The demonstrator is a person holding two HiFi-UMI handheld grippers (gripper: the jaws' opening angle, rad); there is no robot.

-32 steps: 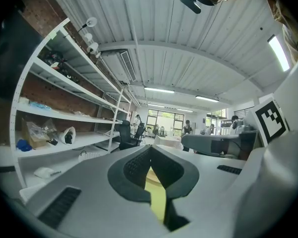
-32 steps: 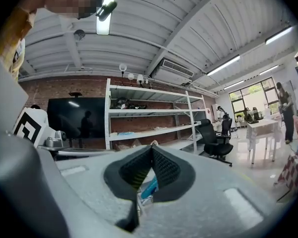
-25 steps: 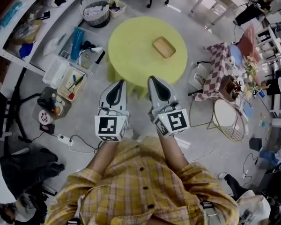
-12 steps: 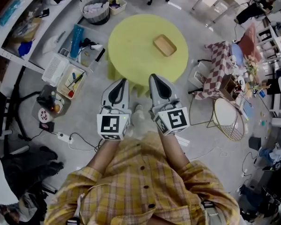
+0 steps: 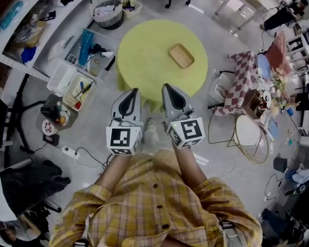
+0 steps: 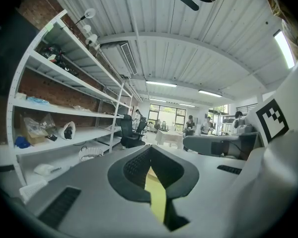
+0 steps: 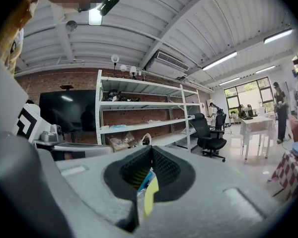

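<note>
Held side by side at chest height, both grippers point toward a round yellow table (image 5: 147, 45) on the floor ahead. My left gripper (image 5: 131, 91) is shut with nothing in it; in its own view the left gripper (image 6: 150, 148) has its ribbed pads meeting at the tip, and a sliver of yellow table (image 6: 157, 197) shows below them. The right gripper (image 5: 168, 86) is also shut and empty, and the right gripper (image 7: 150, 149) has the table (image 7: 150, 196) showing under its pads. A small wooden tray (image 5: 181, 55) lies on the table. The grippers touch nothing.
White shelf racks (image 6: 64, 108) stand at the left, with bins and a basket (image 5: 104, 9) on the floor beside them. At the right are a checked-cloth table (image 5: 242, 71) and a round wire table (image 5: 250, 138). A power strip and cables (image 5: 72, 152) lie at the left, and an office chair (image 7: 211, 133) stands farther off.
Both grippers have stayed shut and side by side. The views have shifted slightly, a shoe has appeared between the grippers, and more yellow shows under the right jaws.
</note>
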